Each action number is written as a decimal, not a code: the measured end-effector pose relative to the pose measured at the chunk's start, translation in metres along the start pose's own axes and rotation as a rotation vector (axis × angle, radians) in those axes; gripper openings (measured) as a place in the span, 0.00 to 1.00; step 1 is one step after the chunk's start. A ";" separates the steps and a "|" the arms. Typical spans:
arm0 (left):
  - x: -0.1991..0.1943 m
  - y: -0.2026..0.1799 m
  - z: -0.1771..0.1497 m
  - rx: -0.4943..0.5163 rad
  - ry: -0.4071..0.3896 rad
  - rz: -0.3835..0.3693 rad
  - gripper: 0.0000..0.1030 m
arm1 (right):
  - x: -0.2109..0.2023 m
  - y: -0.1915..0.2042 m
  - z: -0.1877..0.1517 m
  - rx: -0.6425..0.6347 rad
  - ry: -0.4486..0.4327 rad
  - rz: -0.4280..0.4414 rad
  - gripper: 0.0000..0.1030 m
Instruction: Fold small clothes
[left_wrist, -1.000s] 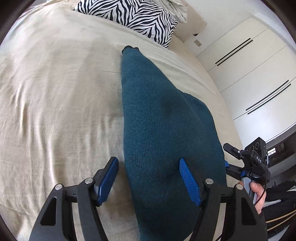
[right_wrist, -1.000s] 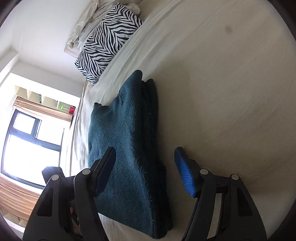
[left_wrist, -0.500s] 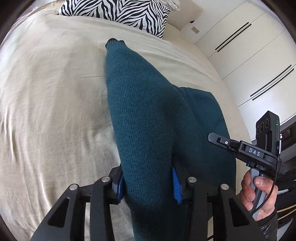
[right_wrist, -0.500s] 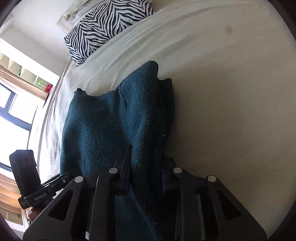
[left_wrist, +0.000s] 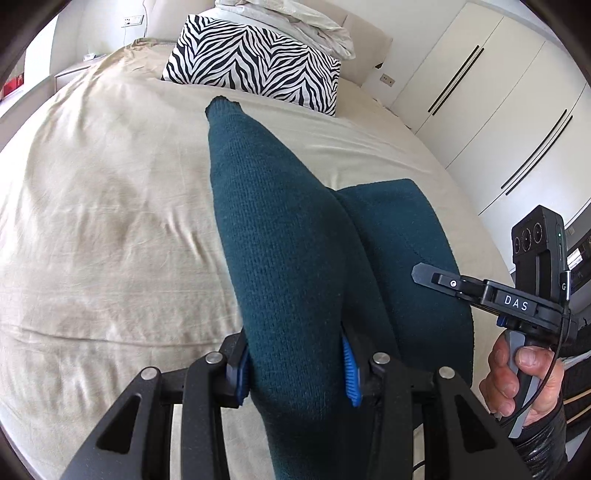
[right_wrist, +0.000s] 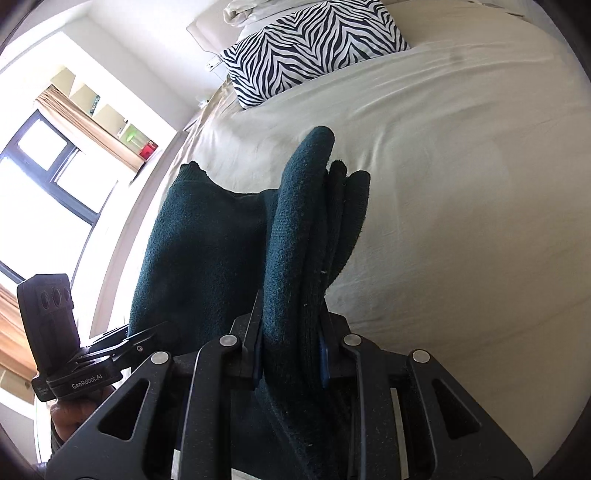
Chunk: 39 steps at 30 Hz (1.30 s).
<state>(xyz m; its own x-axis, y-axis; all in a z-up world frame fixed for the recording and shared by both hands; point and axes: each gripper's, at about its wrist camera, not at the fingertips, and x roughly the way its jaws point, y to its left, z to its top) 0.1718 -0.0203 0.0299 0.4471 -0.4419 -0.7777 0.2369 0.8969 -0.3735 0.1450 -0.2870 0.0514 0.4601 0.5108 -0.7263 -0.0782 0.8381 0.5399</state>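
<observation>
Both tools closed since, now clamping sweater (left_wrist: 288, 258).

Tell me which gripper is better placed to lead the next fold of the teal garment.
Probably the right gripper: it clamps the stacked folded edge of the teal garment. The left gripper clamps one bulky fold.

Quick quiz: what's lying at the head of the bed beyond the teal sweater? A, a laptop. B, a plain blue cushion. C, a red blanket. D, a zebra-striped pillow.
D: the zebra-striped pillow lies on the beige bed past the far end of the teal sweater.
</observation>
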 end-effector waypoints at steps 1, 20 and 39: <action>-0.006 0.008 -0.007 -0.004 -0.001 0.007 0.41 | 0.006 0.011 -0.007 -0.009 0.009 0.010 0.20; -0.002 0.106 -0.089 -0.166 -0.028 -0.022 0.56 | 0.056 -0.035 -0.097 0.260 -0.004 0.139 0.41; -0.166 -0.015 -0.134 0.192 -0.665 0.526 1.00 | -0.148 0.065 -0.159 -0.119 -0.687 -0.298 0.93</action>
<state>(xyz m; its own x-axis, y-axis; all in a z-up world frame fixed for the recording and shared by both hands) -0.0216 0.0418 0.0966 0.9366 0.0565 -0.3458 -0.0270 0.9956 0.0897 -0.0686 -0.2770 0.1263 0.9213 0.0572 -0.3846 0.0594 0.9568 0.2845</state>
